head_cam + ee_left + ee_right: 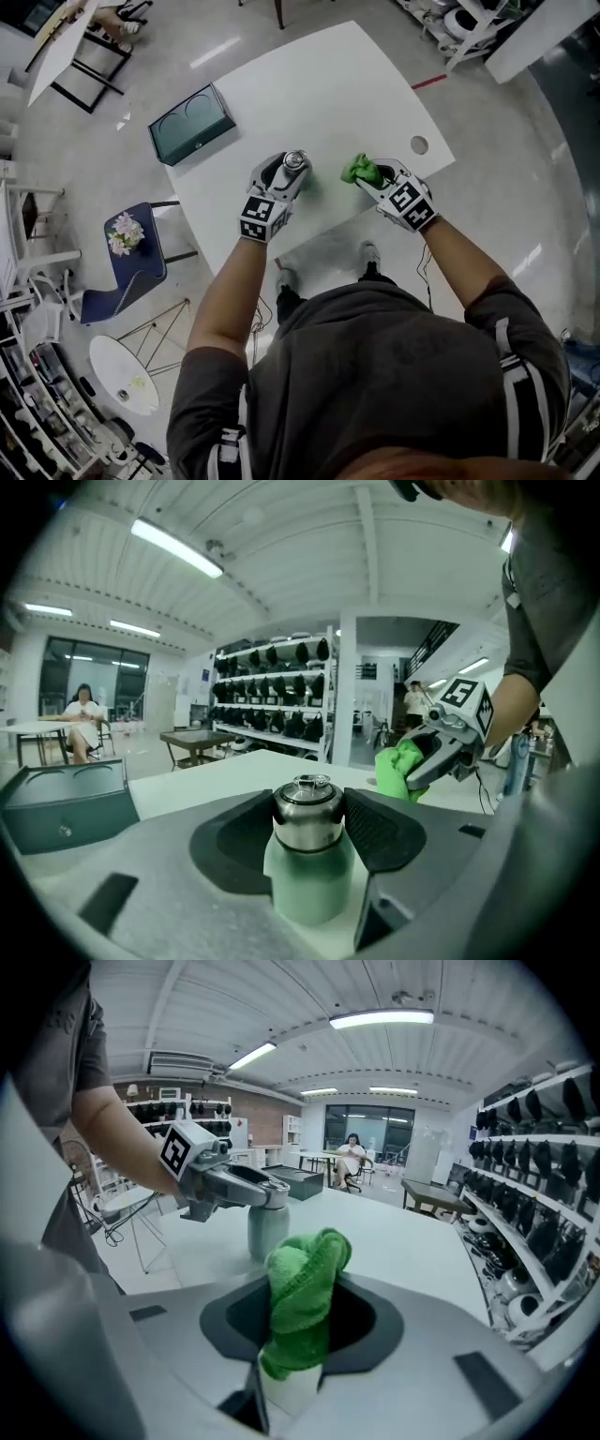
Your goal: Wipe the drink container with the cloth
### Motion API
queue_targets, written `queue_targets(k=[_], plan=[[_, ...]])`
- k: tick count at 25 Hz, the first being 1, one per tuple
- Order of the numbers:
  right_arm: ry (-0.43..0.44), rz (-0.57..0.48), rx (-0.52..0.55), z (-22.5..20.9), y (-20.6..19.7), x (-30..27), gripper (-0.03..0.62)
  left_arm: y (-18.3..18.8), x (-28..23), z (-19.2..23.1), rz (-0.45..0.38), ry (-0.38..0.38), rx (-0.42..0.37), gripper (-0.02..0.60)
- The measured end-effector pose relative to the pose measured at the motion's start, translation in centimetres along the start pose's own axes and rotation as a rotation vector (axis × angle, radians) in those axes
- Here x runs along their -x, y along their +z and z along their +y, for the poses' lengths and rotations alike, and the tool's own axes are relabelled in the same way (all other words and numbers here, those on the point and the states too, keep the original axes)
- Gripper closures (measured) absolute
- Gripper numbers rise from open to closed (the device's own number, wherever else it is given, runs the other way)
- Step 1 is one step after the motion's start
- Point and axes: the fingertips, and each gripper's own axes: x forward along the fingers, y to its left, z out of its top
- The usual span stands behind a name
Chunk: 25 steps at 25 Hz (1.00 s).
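Note:
A pale green drink bottle [309, 874] with a steel cap [295, 160] stands upright on the white table [328, 84]. My left gripper [292, 172] is shut on it just under the cap, both pads pressing the steel neck. In the right gripper view the bottle [267, 1227] shows with the left gripper [246, 1190] around its top. My right gripper [367, 175] is shut on a bunched green cloth [302, 1302], a short way to the right of the bottle and apart from it. The cloth [403, 766] also shows in the left gripper view, held by the right gripper [433, 759].
A dark green case [191, 123] lies at the table's far left corner. A round hole [419, 144] sits near the table's right edge. A blue chair with flowers [131, 246] and a small round table [127, 372] stand on the floor to the left.

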Motion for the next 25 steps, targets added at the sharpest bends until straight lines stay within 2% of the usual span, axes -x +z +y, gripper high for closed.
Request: queue_targets(k=[3, 6, 9, 11, 15, 21, 25], plan=[[0.054, -0.011, 0.041, -2.3, -0.6, 1.0, 0.482, 0.0, -0.3, -0.5, -0.007, 0.084, -0.024, 0.348], [0.097, -0.017, 0.053, -3.7, -0.8, 1.8, 0.482, -0.4, -0.2, -0.7, 0.032, 0.139, -0.030, 0.347], [0.137, -0.028, 0.064, -4.5, -0.7, 2.8, 0.480, -0.5, -0.2, -1.1, 0.068, 0.186, -0.002, 0.316], [0.157, -0.039, 0.068, -5.1, -0.6, 3.5, 0.480, -0.3, -0.1, -1.7, 0.062, 0.211, 0.029, 0.274], [0.187, -0.087, 0.044, -5.4, 0.8, 4.5, 0.480, 0.1, 1.5, -2.0, 0.041, 0.263, 0.079, 0.247], [0.239, -0.194, -0.037, -3.4, 5.0, 7.7, 0.480, 3.1, 8.7, -3.0, -0.083, 0.344, 0.187, 0.247], [0.224, -0.249, -0.075, -2.6, 7.5, 10.5, 0.480, 5.2, 14.3, -5.3, -0.150, 0.337, 0.212, 0.251]])
